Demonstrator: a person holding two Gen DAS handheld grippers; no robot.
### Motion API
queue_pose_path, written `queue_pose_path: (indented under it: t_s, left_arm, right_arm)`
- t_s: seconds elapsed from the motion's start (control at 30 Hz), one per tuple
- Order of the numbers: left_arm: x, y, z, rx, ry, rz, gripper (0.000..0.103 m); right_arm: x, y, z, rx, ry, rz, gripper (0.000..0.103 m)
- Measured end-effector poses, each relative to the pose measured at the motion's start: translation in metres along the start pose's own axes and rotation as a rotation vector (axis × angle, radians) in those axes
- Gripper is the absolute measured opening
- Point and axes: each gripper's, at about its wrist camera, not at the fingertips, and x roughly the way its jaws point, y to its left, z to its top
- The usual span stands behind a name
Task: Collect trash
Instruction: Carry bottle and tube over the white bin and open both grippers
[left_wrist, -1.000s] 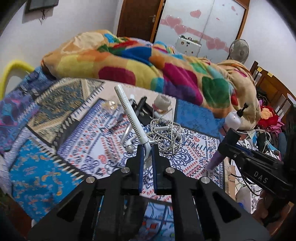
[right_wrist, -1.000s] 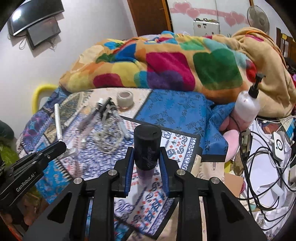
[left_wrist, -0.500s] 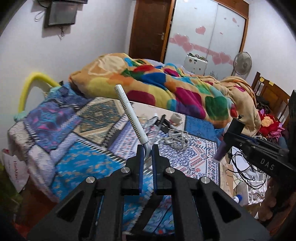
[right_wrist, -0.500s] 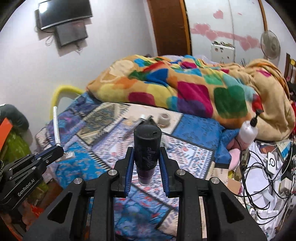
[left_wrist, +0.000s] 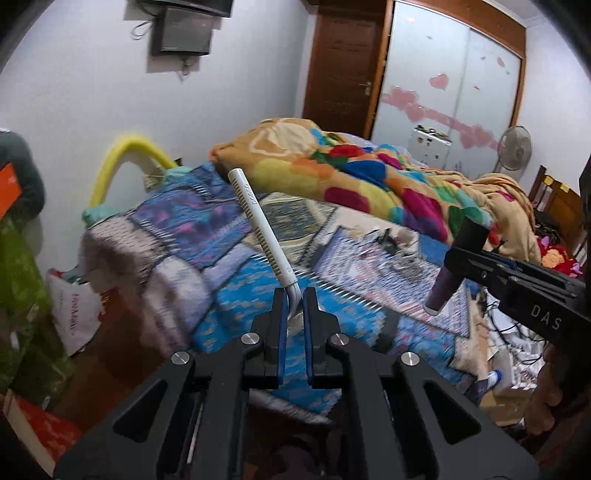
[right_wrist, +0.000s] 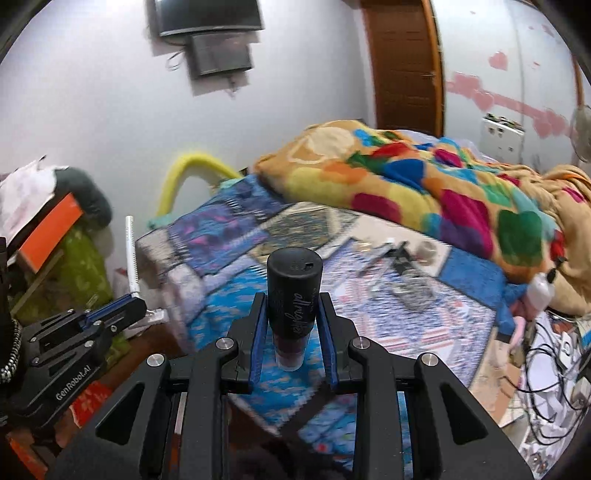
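Observation:
My left gripper (left_wrist: 294, 301) is shut on the bent end of a white ridged stick (left_wrist: 260, 228) and holds it tilted up to the left, above the bed's near edge. It also shows in the right wrist view (right_wrist: 131, 254). My right gripper (right_wrist: 293, 310) is shut on a dark bottle with a black cap (right_wrist: 294, 291), held upright in the air. The bottle also shows at the right of the left wrist view (left_wrist: 452, 273). More small items (right_wrist: 400, 262) lie in a loose pile on the patterned bedsheet (right_wrist: 236, 295).
A colourful blanket (left_wrist: 362, 173) is heaped at the back of the bed. A white bag (left_wrist: 75, 314) sits on the floor at the left beside green cloth. A pump bottle (right_wrist: 541, 286) and tangled cables (right_wrist: 554, 362) lie at the right. A yellow tube (left_wrist: 122, 158) arches by the wall.
Both grippers have pulled back and away from the bed with their items held. The pile on the sheet is now farther off and the floor at the left has come into view.

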Motion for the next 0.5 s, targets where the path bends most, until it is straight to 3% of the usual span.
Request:
queue_pose_path:
  t_s: [0.27,0.5]
  left_arm:
    - [-0.022,0.074,-0.043,-0.049,0.056,0.109,0.007]
    - [-0.017,0.135,-0.092,-0.112,0.156,0.18,0.007]
  right_arm:
    - [0.03,0.071,-0.015,-0.086,0.069,0.108,0.024]
    - [0.068,0.128,-0.036,-0.15,0.169,0.186,0.024]
